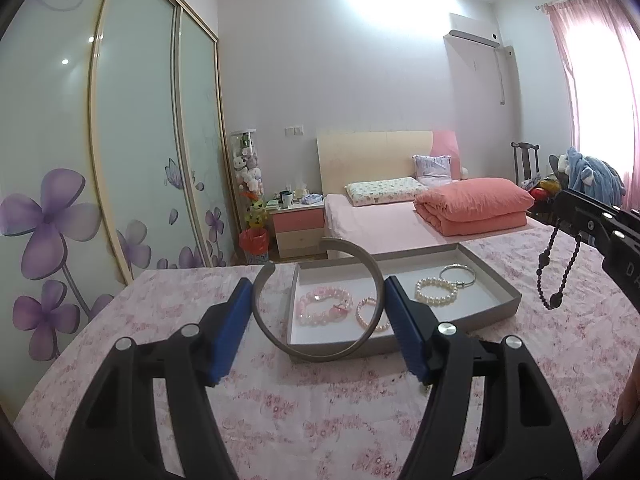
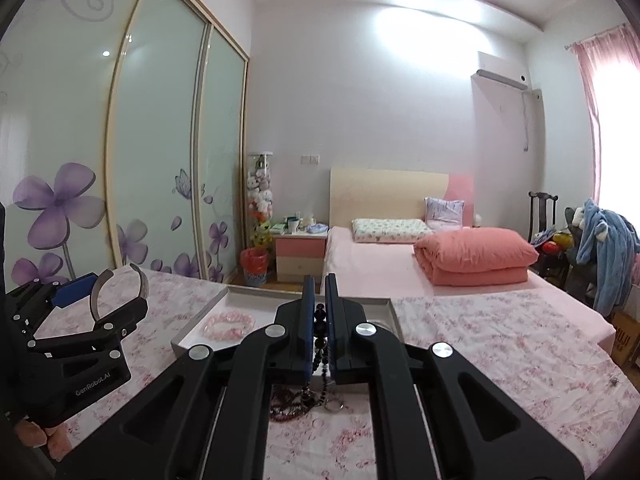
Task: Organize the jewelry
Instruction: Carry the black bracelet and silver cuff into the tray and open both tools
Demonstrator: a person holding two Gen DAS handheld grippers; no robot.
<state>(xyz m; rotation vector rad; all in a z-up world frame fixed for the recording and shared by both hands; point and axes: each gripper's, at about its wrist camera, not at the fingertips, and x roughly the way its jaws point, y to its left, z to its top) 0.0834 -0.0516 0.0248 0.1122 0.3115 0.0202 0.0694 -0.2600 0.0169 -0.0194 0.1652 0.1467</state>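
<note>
Left tool clamped across open silver bangle, right tool pinching dark bead strand, grey tray just ahead of both: best lowered gently, clear of pearl bracelets inside.

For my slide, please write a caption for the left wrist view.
Left gripper holds an open metal cuff bangle above the jewelry tray of bead bracelets.
</note>
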